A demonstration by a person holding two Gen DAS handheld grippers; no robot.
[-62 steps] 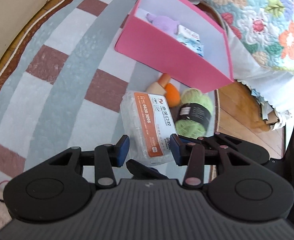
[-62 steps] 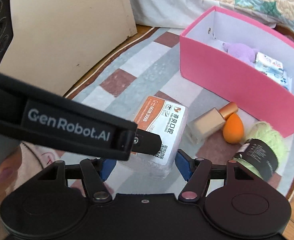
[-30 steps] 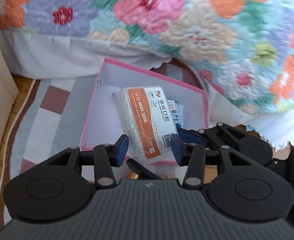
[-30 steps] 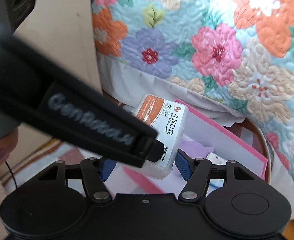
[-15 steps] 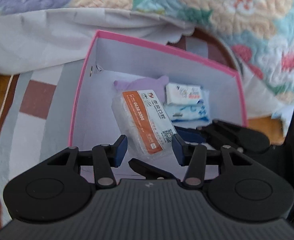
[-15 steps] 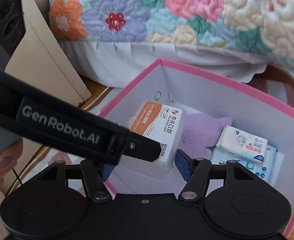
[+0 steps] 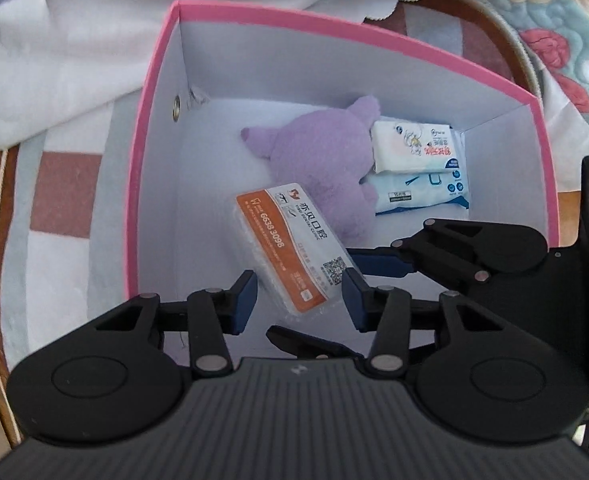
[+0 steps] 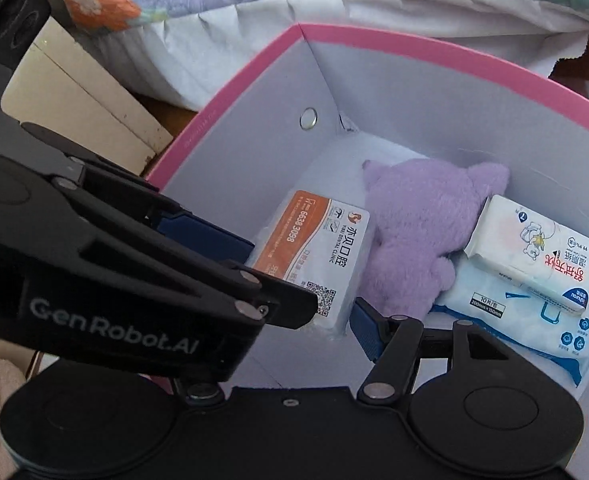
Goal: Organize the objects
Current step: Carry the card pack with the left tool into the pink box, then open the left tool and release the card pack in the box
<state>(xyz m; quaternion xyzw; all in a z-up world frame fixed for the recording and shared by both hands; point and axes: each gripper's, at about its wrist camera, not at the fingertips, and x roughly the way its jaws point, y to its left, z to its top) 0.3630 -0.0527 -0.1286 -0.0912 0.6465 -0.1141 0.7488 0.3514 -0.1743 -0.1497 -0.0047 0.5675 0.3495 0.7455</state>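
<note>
A clear plastic pack with an orange and white label (image 7: 290, 240) lies inside the pink box (image 7: 154, 80), beside a purple plush toy (image 7: 326, 160). My left gripper (image 7: 298, 300) is open, its blue pads standing apart from the pack. My right gripper (image 8: 314, 316) is also open around the pack (image 8: 318, 248); the left gripper's arm (image 8: 114, 272) hides its left finger. The right gripper's fingers show in the left wrist view (image 7: 378, 260) too.
Two white and blue wipe packs (image 7: 418, 168) lie stacked at the box's right end (image 8: 534, 272). A floral quilt with a white skirt (image 8: 254, 0) hangs behind the box. A checked rug (image 7: 62, 184) lies under it. A beige board (image 8: 82, 108) stands at the left.
Both grippers carried the pack from the rug up and over into the pink box, lowered it to the bottom, and opened, so the pack now lies loose beside the plush toy.
</note>
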